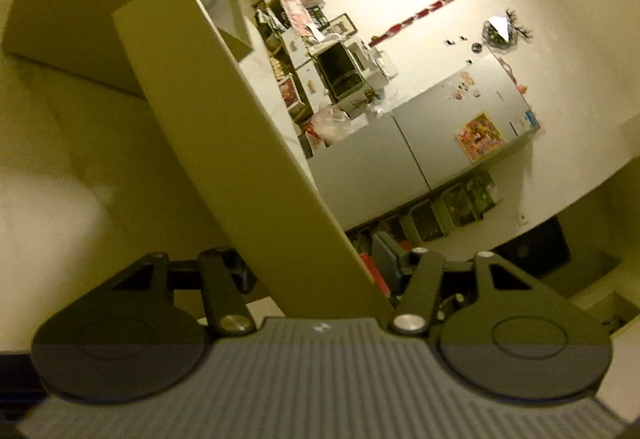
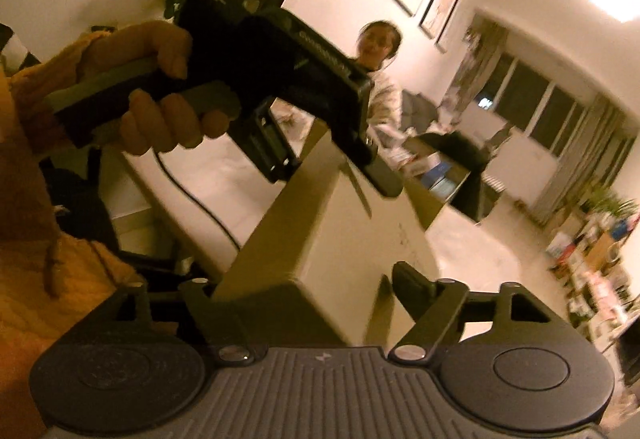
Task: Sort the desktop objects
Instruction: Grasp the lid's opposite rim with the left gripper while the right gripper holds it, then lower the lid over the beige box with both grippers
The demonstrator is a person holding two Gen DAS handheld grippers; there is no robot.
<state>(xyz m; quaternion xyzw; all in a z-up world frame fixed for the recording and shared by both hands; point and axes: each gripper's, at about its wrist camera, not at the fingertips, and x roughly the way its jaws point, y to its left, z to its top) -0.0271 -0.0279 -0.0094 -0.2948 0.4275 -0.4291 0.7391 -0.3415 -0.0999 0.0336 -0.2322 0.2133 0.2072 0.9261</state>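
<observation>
the biggest thing here is the white table [image 2: 480,251], and it lies under the long box [image 1: 224,127]. we use the long box as our marker for everything else.

next comes the open carton [image 1: 72,11]. it sits past the far end of the long box and a bit to the left in the left wrist view, and it has small packs and boxes in it.

the long box is the thing we are sorting. it is tall, thin and pale. its long way runs from one claw to the other, so each claw has one end of it right in front.

the left gripper [image 1: 316,271] is at one end of the long box. the box goes between its two fingers. one finger is right up against the box, but we see a little gap by the other finger, so we think this claw is open around the box and not yet squeezing.

the right gripper [image 2: 304,283] is at the other end. its jaws stand wide open. the box is between them, and one finger is clearly off the box.

a hand [image 2: 160,91] in an orange sleeve [image 2: 40,239] holds the left claw, up above the far end of the long box in the right wrist view.

we think both claws are just as near, one at each end. the next move needs them to squeeze the ends and carry the long box toward the open carton.
</observation>
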